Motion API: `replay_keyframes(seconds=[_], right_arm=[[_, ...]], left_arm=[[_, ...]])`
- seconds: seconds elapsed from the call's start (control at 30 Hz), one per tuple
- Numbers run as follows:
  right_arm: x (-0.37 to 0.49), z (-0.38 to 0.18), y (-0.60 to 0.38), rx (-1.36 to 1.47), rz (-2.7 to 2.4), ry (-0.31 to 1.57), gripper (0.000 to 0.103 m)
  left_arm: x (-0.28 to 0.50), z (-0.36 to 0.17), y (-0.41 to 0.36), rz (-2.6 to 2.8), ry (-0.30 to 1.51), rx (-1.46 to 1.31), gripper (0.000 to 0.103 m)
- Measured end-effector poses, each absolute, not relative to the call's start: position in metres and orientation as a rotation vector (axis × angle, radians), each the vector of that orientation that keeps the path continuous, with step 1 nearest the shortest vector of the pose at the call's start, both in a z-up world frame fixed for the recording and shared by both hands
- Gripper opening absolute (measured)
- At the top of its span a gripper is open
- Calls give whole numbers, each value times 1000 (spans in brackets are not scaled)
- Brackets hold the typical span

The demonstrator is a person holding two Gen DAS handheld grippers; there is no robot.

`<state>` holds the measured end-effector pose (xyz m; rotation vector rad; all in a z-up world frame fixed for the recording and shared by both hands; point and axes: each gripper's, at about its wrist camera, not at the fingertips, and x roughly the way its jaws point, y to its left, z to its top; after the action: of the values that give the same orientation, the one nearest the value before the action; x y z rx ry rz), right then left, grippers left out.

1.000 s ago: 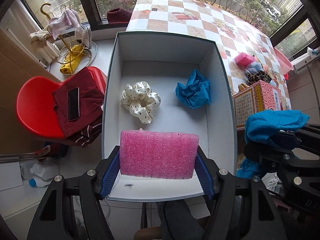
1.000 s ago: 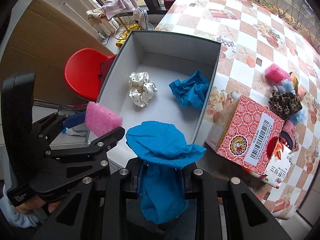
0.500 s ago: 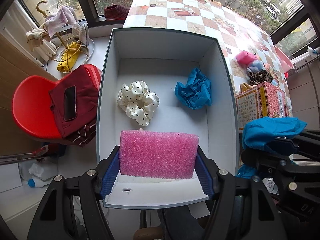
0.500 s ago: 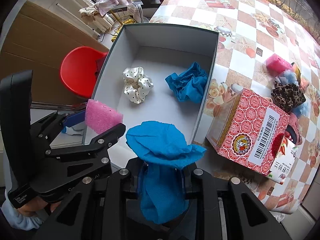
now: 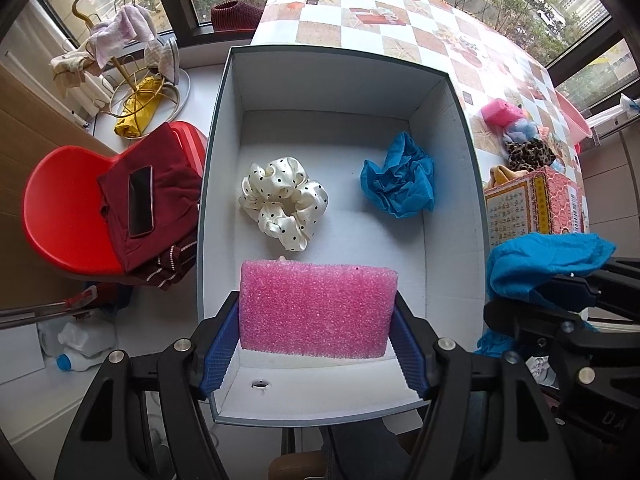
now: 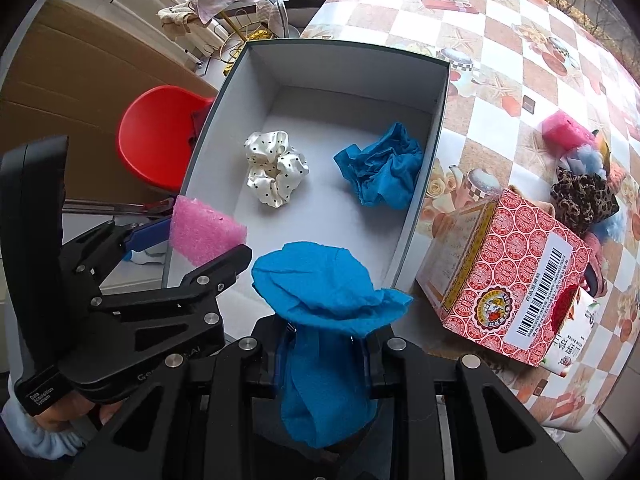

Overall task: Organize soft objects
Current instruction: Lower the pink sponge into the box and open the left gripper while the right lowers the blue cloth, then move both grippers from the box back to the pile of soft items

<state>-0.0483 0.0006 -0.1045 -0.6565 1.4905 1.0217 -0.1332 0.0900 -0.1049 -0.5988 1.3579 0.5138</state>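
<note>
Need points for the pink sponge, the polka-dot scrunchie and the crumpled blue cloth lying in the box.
pink sponge [image 5: 316, 310], left wrist view, middle of its front face
polka-dot scrunchie [image 5: 284, 202], left wrist view, its cream folds at the centre
crumpled blue cloth [image 6: 380, 166], right wrist view, middle of the crumple

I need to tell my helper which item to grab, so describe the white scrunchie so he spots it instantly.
Look inside the big open grey box. On its white floor lies the scrunchie, left of a crumpled blue cloth. It alone is cream satin with black dots.

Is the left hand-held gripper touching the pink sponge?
Touching. Left wrist view: left hand-held gripper has both blue pads pressed against the ends of the pink sponge.
</note>
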Motion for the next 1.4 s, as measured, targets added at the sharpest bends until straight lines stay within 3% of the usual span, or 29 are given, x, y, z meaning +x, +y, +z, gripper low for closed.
replay_keyframes(seconds=[1.2,1.27,1.33,1.4], right_arm=[[-49,-120,26,-662,1034,1513,29],[-49,-120,26,-660,1035,1513,34],[-48,-119,26,-661,1031,1509,75],[-47,-116,26,-653,1032,1493,82]], left_arm=[[-144,-122,102,532,1414,-608,74],[-144,-124,102,530,1421,-613,76],[-144,-125,102,527,1434,-620,81],[-144,-125,102,517,1433,-629,81]])
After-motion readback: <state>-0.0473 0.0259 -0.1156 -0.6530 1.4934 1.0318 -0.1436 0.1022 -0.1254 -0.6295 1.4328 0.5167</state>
